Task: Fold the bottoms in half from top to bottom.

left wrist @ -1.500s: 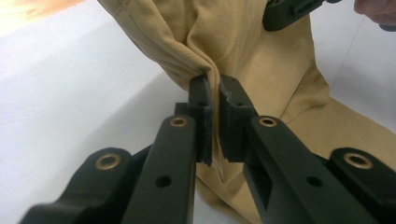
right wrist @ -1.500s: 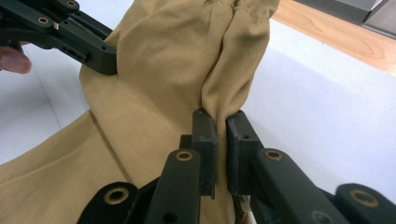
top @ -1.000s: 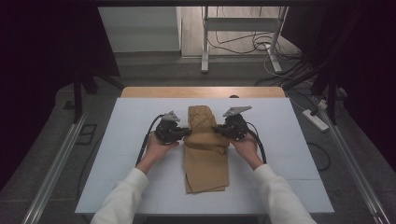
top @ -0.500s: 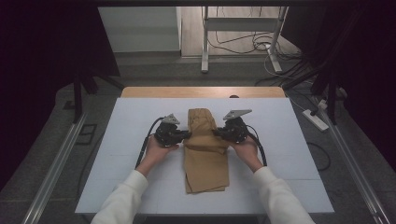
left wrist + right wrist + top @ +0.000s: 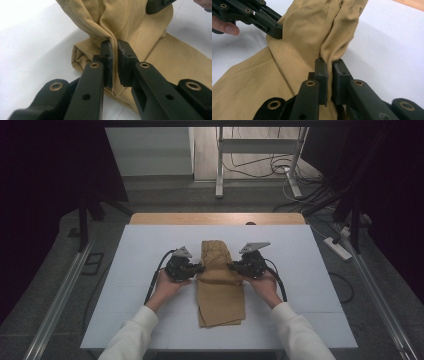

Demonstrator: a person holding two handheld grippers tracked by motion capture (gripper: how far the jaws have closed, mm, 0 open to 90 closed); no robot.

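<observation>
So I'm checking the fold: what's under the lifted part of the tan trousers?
Under the tan trousers, pinched by the left hand-held gripper and right hand-held gripper, lies their lower layer on the white table. Anything beneath is covered.

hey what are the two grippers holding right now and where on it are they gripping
Both hold the tan trousers. The left gripper pinches a fold on its left edge, the right gripper a fold on the right edge, about midway along the folded cloth.

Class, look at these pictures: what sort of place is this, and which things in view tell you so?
Most likely a lab or studio set up for recording handling work, not a home. A white-topped table stands between dark curtains, loose cables trail over the floor beyond, and a power strip lies beside it.
</observation>
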